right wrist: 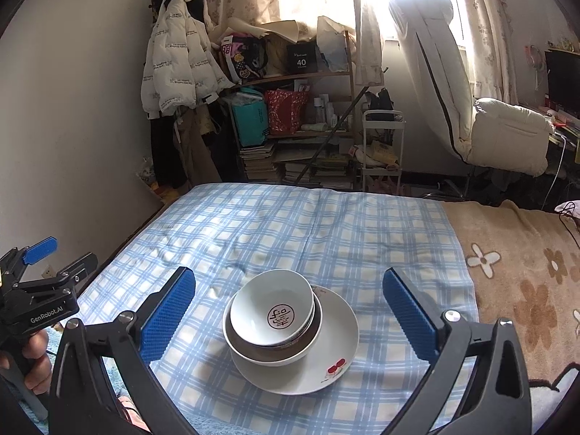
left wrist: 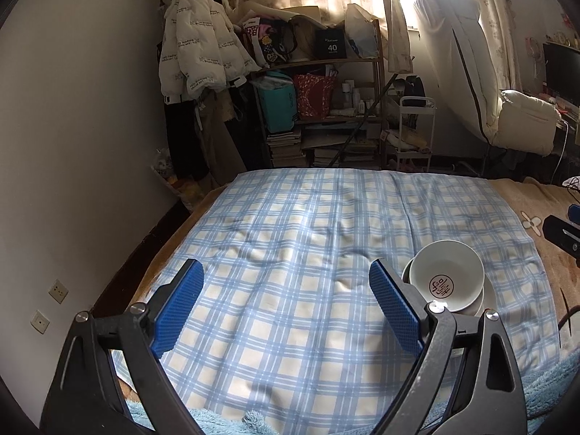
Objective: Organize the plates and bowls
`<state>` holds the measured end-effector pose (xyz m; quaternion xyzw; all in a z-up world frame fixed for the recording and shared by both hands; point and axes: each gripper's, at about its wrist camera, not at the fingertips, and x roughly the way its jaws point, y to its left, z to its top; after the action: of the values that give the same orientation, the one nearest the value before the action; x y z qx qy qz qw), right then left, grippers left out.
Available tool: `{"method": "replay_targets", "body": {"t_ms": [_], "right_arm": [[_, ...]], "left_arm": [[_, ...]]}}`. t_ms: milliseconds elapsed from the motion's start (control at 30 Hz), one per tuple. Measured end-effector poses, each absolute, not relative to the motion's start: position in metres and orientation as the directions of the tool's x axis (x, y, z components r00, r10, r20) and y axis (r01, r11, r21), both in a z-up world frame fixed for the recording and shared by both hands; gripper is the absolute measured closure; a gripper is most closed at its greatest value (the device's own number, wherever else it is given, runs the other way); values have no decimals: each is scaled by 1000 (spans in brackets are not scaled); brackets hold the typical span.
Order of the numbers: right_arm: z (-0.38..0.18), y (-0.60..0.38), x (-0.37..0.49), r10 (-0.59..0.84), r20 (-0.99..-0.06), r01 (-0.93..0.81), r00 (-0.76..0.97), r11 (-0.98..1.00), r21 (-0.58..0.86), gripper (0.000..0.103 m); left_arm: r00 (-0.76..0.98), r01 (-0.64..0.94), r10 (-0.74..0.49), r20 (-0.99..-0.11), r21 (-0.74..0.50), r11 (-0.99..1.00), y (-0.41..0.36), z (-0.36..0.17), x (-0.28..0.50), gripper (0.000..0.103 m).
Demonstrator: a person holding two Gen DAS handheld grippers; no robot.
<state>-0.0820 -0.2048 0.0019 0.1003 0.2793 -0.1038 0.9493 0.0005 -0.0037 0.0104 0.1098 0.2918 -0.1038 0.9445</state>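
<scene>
Stack sits on the blue plaid cloth (right wrist: 326, 224): top bowl (right wrist: 272, 308) w/ red seal mark nested in a bigger bowl (right wrist: 268, 357), both on the white plate (right wrist: 333, 333). Looks sorted already imo, nothing else loose on the cloth

Key relation: stack is dead ahead of my right gripper (right wrist: 288, 311), centred btwn its blue pads, below and clear of them, no contact. From my left gripper (left wrist: 286, 304) the same stack is off to the right, past the right finger, partly hidden behind it. So right hand is nearer and better lined up. Stack is round, no long axis to square to

Both tongs wide open, nothing held

Views: right cam shows whole plate + cherry print (right wrist: 335, 366); left cam only shows top bowl (left wrist: 447, 275) and slivers below it. Right cam also catches left gripper (right wrist: 54, 261) off the cloth's left edge
</scene>
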Motion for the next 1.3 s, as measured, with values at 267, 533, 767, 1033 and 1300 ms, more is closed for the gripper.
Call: {"method": "replay_targets", "body": {"t_ms": [267, 533, 767, 1033, 1300], "right_arm": [[-6, -207, -79, -168, -546, 267, 821, 958, 107, 0], [-11, -210, -72, -160, -552, 262, 818, 959, 110, 0], [-17, -213, -67, -154, -563, 258, 812, 960, 109, 0], [-19, -216, -66, -156, -562, 261, 812, 959, 110, 0], [-20, -217, -66, -161, -558, 266, 814, 958, 110, 0]], "left_arm": [[817, 245, -107, -567, 174, 954, -5, -2, 4, 12], [839, 215, -79, -539, 195, 957, -4, -5, 3, 12], [844, 195, -57, -534, 205, 959, -5, -7, 2, 12], [848, 179, -38, -528, 217, 960, -3, -7, 2, 12], [859, 163, -18, -511, 240, 957, -3, -6, -5, 12]]}}
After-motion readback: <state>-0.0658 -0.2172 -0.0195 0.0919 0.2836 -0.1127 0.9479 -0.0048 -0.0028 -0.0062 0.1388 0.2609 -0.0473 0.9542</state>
